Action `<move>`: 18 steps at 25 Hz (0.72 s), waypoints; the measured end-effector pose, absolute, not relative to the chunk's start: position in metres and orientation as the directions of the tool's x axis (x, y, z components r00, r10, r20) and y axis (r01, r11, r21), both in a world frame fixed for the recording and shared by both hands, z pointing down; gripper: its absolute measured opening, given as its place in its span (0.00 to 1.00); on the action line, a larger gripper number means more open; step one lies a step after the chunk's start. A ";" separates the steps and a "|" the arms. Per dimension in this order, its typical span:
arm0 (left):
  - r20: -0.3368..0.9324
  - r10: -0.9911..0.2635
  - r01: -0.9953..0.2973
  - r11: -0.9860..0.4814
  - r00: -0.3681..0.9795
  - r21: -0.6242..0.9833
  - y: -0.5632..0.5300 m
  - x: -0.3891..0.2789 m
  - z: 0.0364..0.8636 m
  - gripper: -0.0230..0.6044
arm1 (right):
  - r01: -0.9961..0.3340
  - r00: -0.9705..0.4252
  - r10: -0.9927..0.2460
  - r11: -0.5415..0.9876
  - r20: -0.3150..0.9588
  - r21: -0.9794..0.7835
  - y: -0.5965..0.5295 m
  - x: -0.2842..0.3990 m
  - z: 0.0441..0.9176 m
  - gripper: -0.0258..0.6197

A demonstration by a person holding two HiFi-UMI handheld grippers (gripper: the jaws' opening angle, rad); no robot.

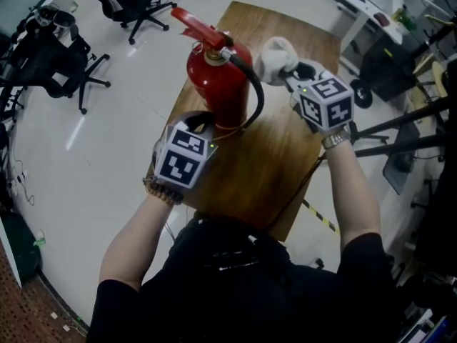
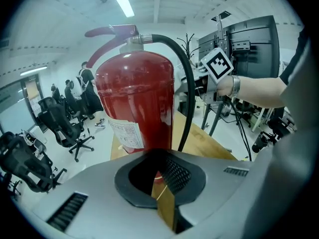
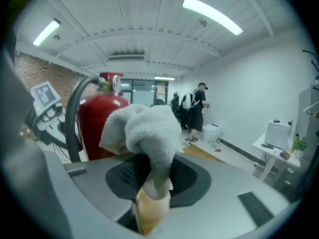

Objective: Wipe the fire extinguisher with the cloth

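Fingers [image 3: 128, 173] of right gripper [image 3: 149, 178] pinched tight on fluffy grey-white cloth [image 3: 142, 128], its bunched wad held just right of the glossy red fire extinguisher [image 1: 218, 77], beside the black rubber hose [image 1: 255, 95]. Left gripper [image 2: 159, 179] fingers slightly spread, nothing between them, mesh-textured pads aimed at the cylinder's lower body; it stands upright on the wood-grain worktop [image 1: 285, 156]. Both forearms reach forward, left low and near, right raised farther out.
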State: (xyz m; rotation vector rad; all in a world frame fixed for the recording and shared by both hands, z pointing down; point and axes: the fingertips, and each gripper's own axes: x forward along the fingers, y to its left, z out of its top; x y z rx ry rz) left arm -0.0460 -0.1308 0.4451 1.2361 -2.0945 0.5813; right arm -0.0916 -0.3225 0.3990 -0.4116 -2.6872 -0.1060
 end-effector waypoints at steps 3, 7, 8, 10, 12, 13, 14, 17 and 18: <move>0.706 -0.605 -0.883 0.466 -0.368 -0.061 -0.126 -0.046 0.441 0.03 | 0.314 -0.903 0.292 0.949 0.316 0.019 -0.311 -0.093 0.367 0.21; 0.708 -0.601 -0.883 0.465 -0.370 -0.066 -0.121 -0.045 0.439 0.03 | 0.311 -0.912 0.278 0.948 0.302 0.066 -0.304 -0.092 0.361 0.21; 0.709 -0.601 -0.884 0.463 -0.369 -0.067 -0.120 -0.045 0.438 0.03 | 0.308 -0.913 0.273 0.948 0.303 0.075 -0.304 -0.092 0.359 0.21; 0.707 -0.606 -0.889 0.452 -0.364 -0.070 -0.119 -0.045 0.437 0.03 | 0.305 -0.915 0.262 0.947 0.307 0.102 -0.304 -0.091 0.352 0.21; 0.705 -0.616 -0.899 0.432 -0.353 -0.072 -0.118 -0.045 0.435 0.03 | 0.305 -0.915 0.253 0.944 0.315 0.129 -0.305 -0.089 0.342 0.21; 0.703 -0.621 -0.904 0.420 -0.346 -0.074 -0.118 -0.045 0.434 0.03 | 0.305 -0.914 0.247 0.941 0.322 0.145 -0.305 -0.089 0.336 0.21; 0.702 -0.626 -0.910 0.408 -0.339 -0.076 -0.118 -0.044 0.432 0.03 | 0.307 -0.912 0.242 0.938 0.330 0.163 -0.307 -0.088 0.329 0.21; 0.698 -0.638 -0.922 0.378 -0.325 -0.084 -0.120 -0.045 0.424 0.03 | 0.346 -0.897 0.258 0.915 0.358 0.208 -0.308 -0.091 0.305 0.21; 0.696 -0.641 -0.925 0.370 -0.322 -0.087 -0.120 -0.046 0.421 0.03 | 0.369 -0.888 0.275 0.904 0.368 0.215 -0.306 -0.093 0.298 0.21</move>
